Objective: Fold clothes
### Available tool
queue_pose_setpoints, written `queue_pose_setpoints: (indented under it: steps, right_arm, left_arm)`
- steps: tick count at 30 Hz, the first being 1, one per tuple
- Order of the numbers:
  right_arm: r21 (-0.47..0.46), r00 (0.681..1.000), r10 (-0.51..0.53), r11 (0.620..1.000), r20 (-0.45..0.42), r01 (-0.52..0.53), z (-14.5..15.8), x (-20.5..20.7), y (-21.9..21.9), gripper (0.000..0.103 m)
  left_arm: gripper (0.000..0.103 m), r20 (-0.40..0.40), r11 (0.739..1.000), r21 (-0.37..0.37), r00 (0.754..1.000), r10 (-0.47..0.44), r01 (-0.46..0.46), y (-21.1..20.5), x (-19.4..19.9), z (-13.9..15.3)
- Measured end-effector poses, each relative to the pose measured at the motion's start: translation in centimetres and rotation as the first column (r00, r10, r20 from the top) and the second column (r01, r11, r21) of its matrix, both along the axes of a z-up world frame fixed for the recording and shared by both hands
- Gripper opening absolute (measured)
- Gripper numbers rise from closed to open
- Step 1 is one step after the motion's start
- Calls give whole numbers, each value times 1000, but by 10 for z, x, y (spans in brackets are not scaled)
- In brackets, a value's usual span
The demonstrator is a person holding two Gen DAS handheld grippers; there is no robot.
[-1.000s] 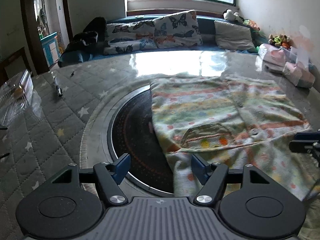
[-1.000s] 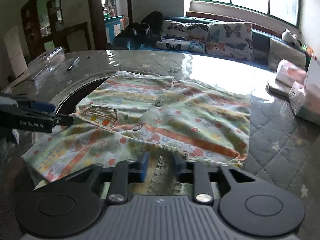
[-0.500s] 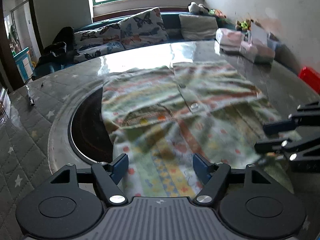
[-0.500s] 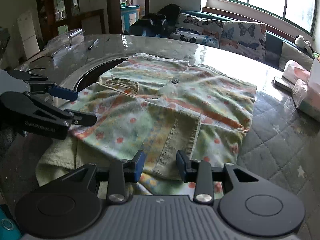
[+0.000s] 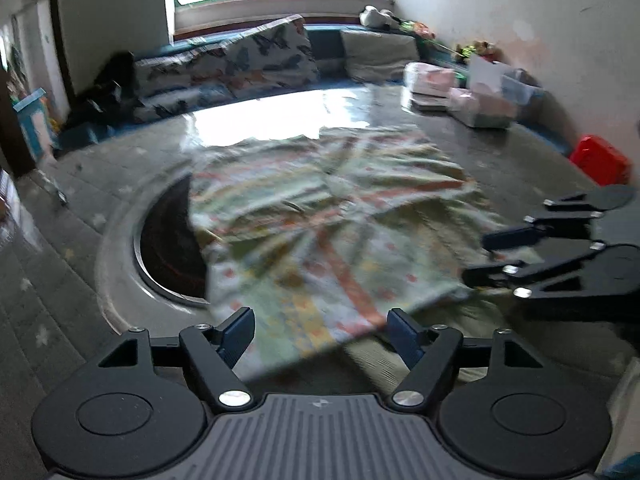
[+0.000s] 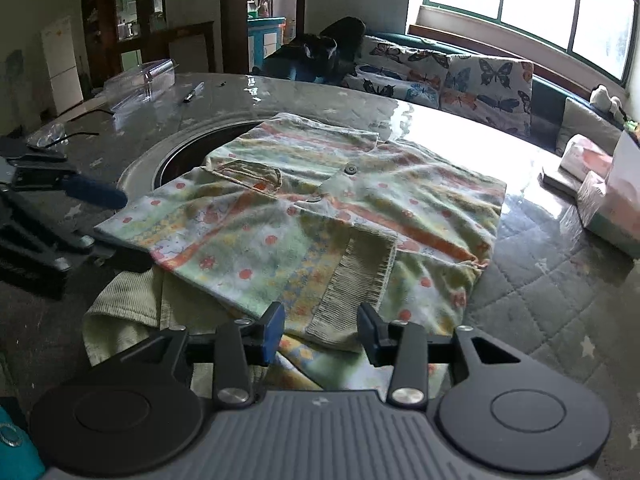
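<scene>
Shirt [image 6: 320, 216] lies flat on your desk [image 6: 540, 300], pastel stripes, orange dots, ribbed cuff folded onto front | left gripper [image 5: 322, 330] jaws released, closing slightly | right gripper [image 6: 320, 326] jaws released, opening, cuff between.

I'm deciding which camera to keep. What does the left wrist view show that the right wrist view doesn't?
Only the left view shows the red box. Only the right view shows the pen, the clear container and the shirt's ribbed cuff. Both show the shirt, the table and the sofa cushions.
</scene>
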State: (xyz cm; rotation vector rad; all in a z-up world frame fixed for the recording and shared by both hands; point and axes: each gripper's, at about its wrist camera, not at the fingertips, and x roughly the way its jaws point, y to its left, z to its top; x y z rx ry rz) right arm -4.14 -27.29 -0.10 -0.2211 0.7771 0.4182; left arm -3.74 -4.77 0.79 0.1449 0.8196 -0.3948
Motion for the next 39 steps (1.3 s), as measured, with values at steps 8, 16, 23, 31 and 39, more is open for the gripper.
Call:
queue_pose_setpoints:
  steps: [8,16,23,31,39]
  right_arm:
    - [-51,999,24,998,23,-23,7,-16,-6,43]
    - [-102,997,73,992,30,-69,4,-35,-8,50]
    - [-154,986,165,975,34,-158,-1,-48,-3,54]
    - [-160,960,265,955,93,-249,-3,-45,15,59]
    - [33,978,204,978,45,-206,5,-7,18,20]
  left_arm:
    - [58,-115,999,-33,993,-32,29,-4,-13,-2]
    - [25,-214,994,-90,974,-73,55,-6,-10,-11]
    - [11,-194,982,-185,978,-72,36,1,10,9]
    - [12,-184,968,-250,981,-56,9,3,49,25]
    - [22,-135,976,-213,987,-84,54,19,37,27]
